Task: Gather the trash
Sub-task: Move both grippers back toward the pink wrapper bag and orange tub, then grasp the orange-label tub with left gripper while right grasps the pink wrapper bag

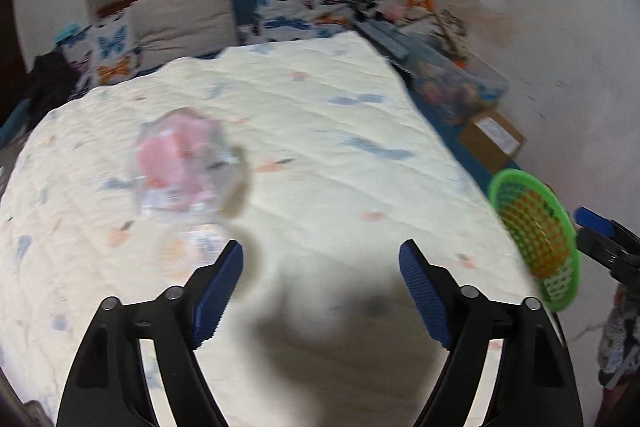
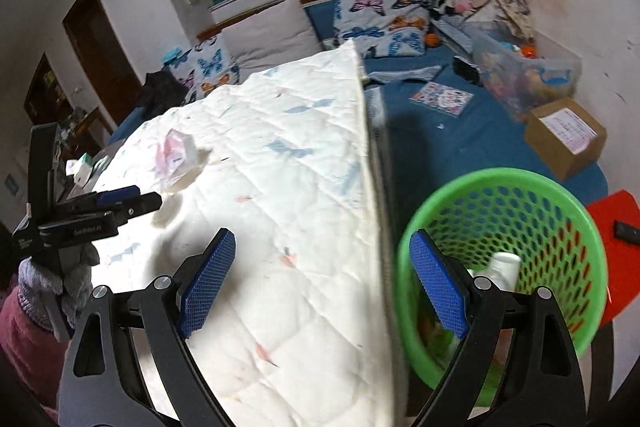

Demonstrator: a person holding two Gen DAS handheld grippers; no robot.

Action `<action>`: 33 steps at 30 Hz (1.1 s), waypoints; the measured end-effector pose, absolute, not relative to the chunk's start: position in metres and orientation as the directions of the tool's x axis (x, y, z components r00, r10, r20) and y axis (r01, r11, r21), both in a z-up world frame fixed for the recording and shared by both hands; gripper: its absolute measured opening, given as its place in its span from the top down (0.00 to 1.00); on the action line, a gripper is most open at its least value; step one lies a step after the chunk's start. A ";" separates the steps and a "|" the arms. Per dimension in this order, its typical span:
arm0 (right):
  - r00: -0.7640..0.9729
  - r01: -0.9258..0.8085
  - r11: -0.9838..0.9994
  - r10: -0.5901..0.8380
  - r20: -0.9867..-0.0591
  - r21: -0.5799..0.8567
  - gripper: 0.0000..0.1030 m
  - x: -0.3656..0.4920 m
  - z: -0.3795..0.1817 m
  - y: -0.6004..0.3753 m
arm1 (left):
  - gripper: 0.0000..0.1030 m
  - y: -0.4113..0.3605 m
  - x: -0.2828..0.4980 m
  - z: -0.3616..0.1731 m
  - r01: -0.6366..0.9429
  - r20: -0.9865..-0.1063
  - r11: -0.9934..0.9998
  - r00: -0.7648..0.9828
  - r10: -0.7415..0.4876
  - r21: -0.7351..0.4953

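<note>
A crumpled clear and pink plastic wrapper point(image 1: 188, 163) lies on the cream quilt point(image 1: 320, 147), blurred in the left wrist view. It also shows in the right wrist view point(image 2: 178, 155). My left gripper point(image 1: 322, 281) is open and empty, a little short of the wrapper and to its right. My right gripper point(image 2: 322, 279) is open and empty over the quilt's right edge, beside the green mesh trash basket point(image 2: 560, 199), which holds a white bottle point(image 2: 505, 269) and other scraps. The basket also shows at the right of the left wrist view point(image 1: 536, 235).
The quilt point(image 2: 280, 187) covers a raised surface with a sharp right edge. Beyond it lie a blue mat, a cardboard box point(image 2: 566, 135), a clear toy bin point(image 2: 524, 75), butterfly pillows point(image 2: 384, 19) and a red stool point(image 2: 616, 227).
</note>
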State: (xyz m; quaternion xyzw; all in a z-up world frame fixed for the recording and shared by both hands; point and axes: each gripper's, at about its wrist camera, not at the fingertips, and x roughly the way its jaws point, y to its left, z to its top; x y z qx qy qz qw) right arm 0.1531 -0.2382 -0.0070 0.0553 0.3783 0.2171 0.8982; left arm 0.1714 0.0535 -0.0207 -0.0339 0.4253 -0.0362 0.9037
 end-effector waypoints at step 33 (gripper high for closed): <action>0.483 -0.544 0.808 0.520 -0.705 0.224 0.14 0.207 -0.021 -0.102 | 0.37 0.134 0.200 -0.076 -0.067 -0.815 0.985 0.572 -0.091 -0.157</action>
